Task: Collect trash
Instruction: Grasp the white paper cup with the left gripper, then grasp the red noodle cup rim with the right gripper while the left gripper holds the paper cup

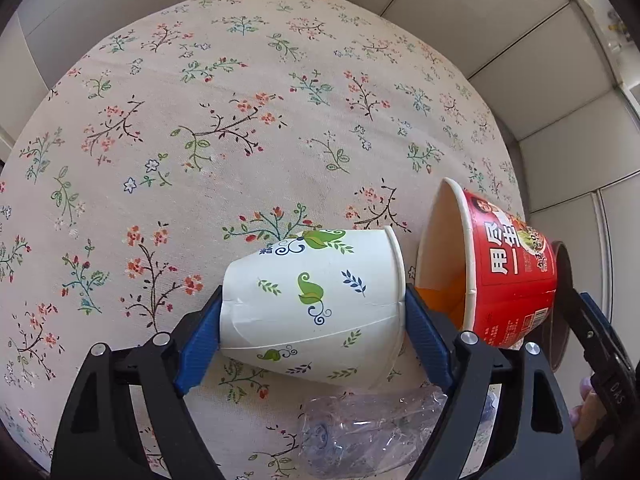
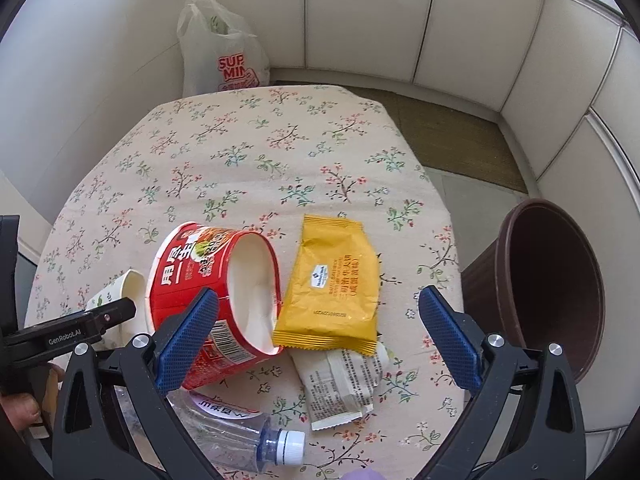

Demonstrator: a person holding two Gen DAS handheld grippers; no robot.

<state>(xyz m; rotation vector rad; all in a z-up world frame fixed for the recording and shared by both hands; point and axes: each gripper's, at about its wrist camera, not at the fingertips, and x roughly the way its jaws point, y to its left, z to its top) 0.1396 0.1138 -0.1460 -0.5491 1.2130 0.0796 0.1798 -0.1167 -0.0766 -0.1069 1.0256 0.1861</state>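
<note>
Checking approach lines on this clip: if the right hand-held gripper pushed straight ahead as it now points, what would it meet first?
Probably the yellow snack packet, lying flat between the open fingers of the right hand-held gripper. The red noodle bowl sits against the left finger, so it might graze first; depth is unclear.

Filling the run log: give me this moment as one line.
left gripper: shut on paper cup, lying sideways | right gripper: open above yellow snack packet | noodle bowl: tipped on tablecloth | brown bin: beside table
</note>
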